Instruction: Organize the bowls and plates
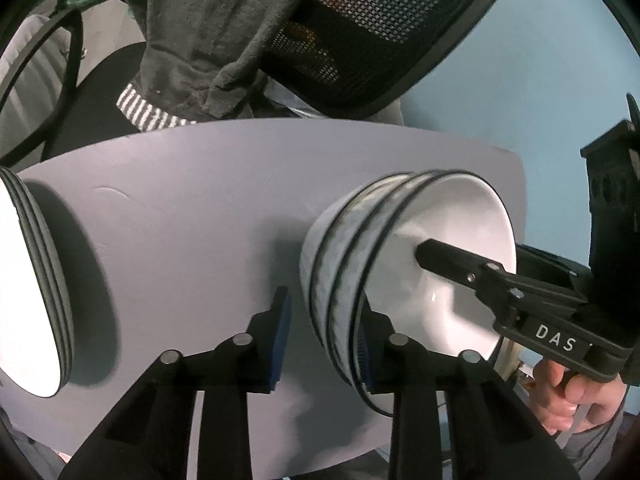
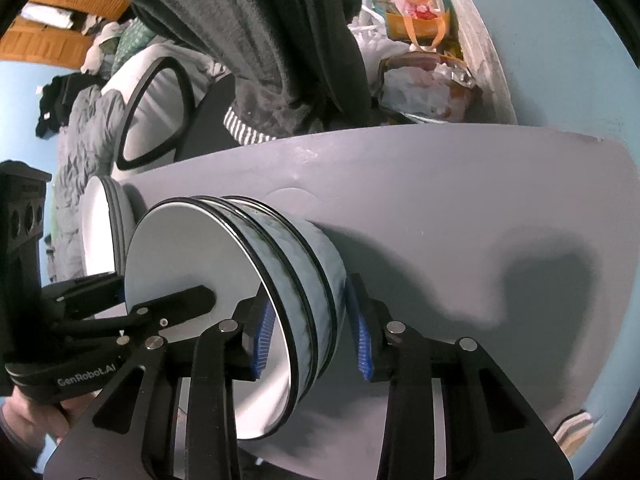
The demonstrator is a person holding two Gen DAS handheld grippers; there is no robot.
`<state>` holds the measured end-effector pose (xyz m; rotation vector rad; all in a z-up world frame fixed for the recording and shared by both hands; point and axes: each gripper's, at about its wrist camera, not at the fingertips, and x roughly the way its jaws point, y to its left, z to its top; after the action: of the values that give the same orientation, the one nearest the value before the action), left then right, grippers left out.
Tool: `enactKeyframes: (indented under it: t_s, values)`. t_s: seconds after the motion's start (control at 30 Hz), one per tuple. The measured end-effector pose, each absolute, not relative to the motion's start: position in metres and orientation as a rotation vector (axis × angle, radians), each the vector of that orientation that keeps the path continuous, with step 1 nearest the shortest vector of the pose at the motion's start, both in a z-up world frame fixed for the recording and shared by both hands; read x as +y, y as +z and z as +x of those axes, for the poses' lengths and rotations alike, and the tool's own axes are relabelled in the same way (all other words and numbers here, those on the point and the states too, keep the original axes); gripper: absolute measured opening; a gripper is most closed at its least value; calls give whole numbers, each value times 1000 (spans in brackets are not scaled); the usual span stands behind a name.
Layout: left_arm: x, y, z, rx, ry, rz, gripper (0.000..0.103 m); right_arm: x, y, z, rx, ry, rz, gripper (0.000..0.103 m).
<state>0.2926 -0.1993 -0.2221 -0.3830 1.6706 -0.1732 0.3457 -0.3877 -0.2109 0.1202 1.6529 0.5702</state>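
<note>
Two bowls (image 1: 404,264) nested, white inside with grey-blue outer bands and black rims, sit near the right edge of the grey table (image 1: 192,216) in the left wrist view. Left gripper (image 1: 324,344) straddles the near rim: left finger out over bare table, right finger inside the bowl, blue pads (image 1: 282,336) not visibly pressing, so fingers apart around the rim. Right gripper (image 1: 424,258) reaches in from the right, one black finger inside the top bowl; a hand (image 1: 568,396) holds its handle. Plate stack (image 1: 28,292) sits at the left edge. Grey garment (image 1: 208,40) hangs over a mesh chair (image 1: 380,32) beyond the far edge.

Right wrist view: same bowls (image 2: 224,276) sit between the right gripper's (image 2: 312,332) fingers, blue pads (image 2: 362,344) on either side of the rim wall, gap visible, not clamped. Left gripper (image 2: 200,294) comes in from the left, finger inside the bowl. Plate stack (image 2: 104,232) behind, at the table's (image 2: 440,200) left edge.
</note>
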Motion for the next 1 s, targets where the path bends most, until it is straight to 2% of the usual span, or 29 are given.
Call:
enactKeyframes:
  t_s: [0.43,1.0]
  values:
    - [-180,-212,262,1652,-123,-283,25,-354,-209,324,1666,635,12,28]
    - [-91,-206,142,1662,-49,-244,25,-237,-210,236,1686,808,-228,28]
